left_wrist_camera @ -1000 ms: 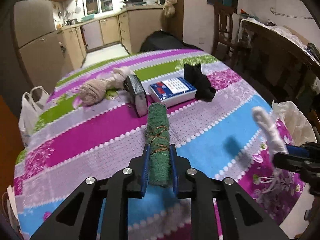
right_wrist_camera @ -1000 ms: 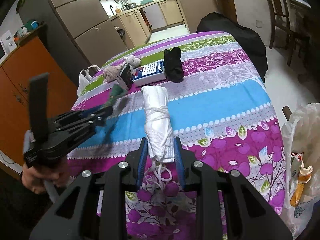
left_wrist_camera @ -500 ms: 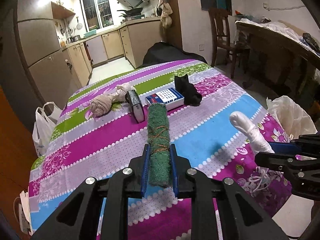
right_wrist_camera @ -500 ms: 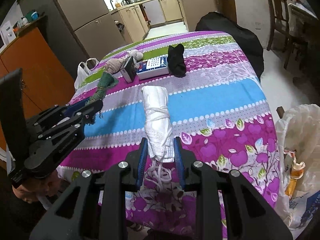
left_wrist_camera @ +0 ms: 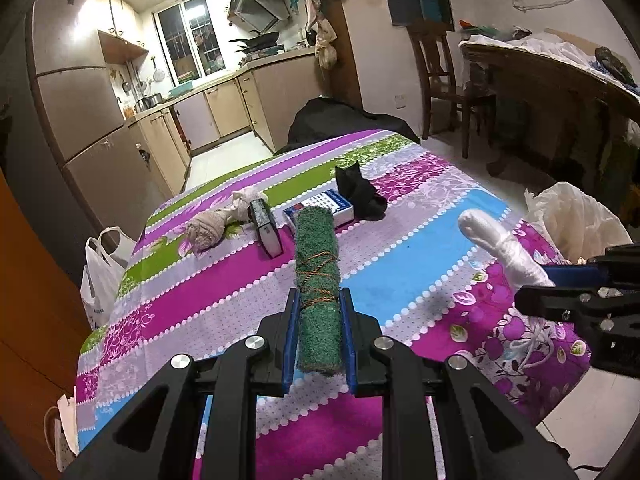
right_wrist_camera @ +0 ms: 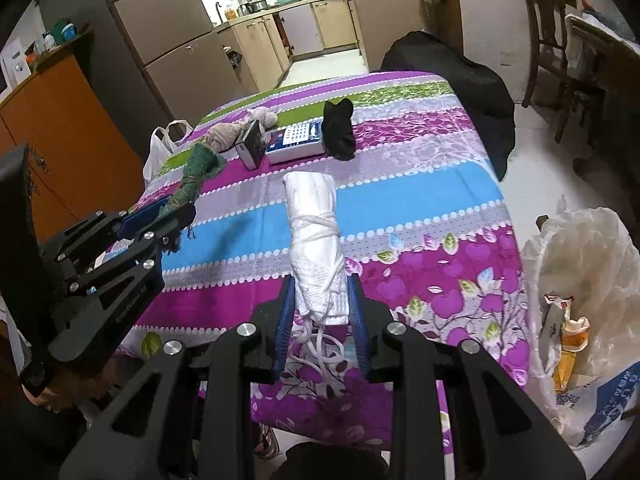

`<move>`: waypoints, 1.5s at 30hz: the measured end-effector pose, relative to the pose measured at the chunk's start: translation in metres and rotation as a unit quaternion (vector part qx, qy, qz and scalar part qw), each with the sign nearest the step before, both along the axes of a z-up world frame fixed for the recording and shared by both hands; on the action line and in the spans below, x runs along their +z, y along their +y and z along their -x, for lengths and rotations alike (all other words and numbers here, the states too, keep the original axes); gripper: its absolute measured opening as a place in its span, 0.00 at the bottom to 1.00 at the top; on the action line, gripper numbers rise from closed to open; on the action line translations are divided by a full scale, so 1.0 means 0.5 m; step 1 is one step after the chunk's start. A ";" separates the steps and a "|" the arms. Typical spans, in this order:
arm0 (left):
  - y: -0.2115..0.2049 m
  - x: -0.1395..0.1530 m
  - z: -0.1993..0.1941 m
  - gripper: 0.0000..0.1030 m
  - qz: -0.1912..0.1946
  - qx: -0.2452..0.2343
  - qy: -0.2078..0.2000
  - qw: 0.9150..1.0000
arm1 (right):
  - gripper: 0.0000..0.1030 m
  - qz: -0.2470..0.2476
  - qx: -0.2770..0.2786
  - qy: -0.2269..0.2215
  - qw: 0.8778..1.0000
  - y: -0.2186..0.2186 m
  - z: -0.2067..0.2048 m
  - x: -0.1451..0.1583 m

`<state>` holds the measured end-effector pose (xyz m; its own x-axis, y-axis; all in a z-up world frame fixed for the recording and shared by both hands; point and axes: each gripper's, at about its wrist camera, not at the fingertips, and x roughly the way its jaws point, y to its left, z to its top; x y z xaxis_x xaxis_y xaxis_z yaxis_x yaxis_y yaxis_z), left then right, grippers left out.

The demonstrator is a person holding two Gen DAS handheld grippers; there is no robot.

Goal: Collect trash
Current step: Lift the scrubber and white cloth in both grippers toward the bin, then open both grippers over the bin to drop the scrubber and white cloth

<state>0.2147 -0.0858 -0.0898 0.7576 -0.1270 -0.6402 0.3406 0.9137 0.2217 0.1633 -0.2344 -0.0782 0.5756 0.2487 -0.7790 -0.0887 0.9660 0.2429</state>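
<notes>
My left gripper (left_wrist_camera: 319, 314) is shut on a green rolled cloth (left_wrist_camera: 317, 276) tied with brown string, held above the striped tablecloth (left_wrist_camera: 224, 280). It also shows in the right wrist view (right_wrist_camera: 196, 172). My right gripper (right_wrist_camera: 320, 298) is shut on a white rolled bundle (right_wrist_camera: 316, 236) tied with white cord, held above the table's near right part; it shows in the left wrist view too (left_wrist_camera: 500, 244). A white trash bag (right_wrist_camera: 580, 292) with wrappers inside stands open off the table's right edge.
On the far half of the table lie a beige cloth bundle (left_wrist_camera: 208, 230), a dark box on its edge (left_wrist_camera: 264, 228), a blue-white box (left_wrist_camera: 320, 206) and a black cloth (left_wrist_camera: 358, 194). A white plastic bag (left_wrist_camera: 100, 268) hangs at the table's left. Chairs and a sideboard stand at right.
Both grippers have risen and drawn back from the table with their bundles still held. The objects on the table have not moved.
</notes>
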 end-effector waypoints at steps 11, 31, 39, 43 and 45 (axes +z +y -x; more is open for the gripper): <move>-0.077 0.036 0.011 0.20 -0.012 -0.038 -0.013 0.999 | 0.25 0.049 -0.028 -0.002 0.998 -0.083 0.023 0.063; -0.500 0.059 0.006 0.20 -0.012 -0.270 0.075 0.960 | 0.25 0.107 -0.186 0.071 0.974 -0.448 0.115 0.111; -0.663 0.024 0.004 0.20 -0.030 -0.358 0.142 0.922 | 0.26 0.091 -0.206 0.147 0.963 -0.529 0.110 0.060; -0.712 -0.027 0.000 0.20 -0.058 -0.383 0.178 0.905 | 0.24 0.084 -0.202 0.165 0.962 -0.541 0.099 0.037; -0.725 -0.058 -0.002 0.20 -0.076 -0.382 0.182 0.903 | 0.18 0.077 -0.198 0.166 0.963 -0.543 0.095 0.028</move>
<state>0.2157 -0.4483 -0.1191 0.2219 -0.4140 -0.8828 0.9343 0.3492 0.0711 0.1159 -0.5060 -0.0643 0.3148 -0.0730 -0.9464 0.3522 0.9348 0.0451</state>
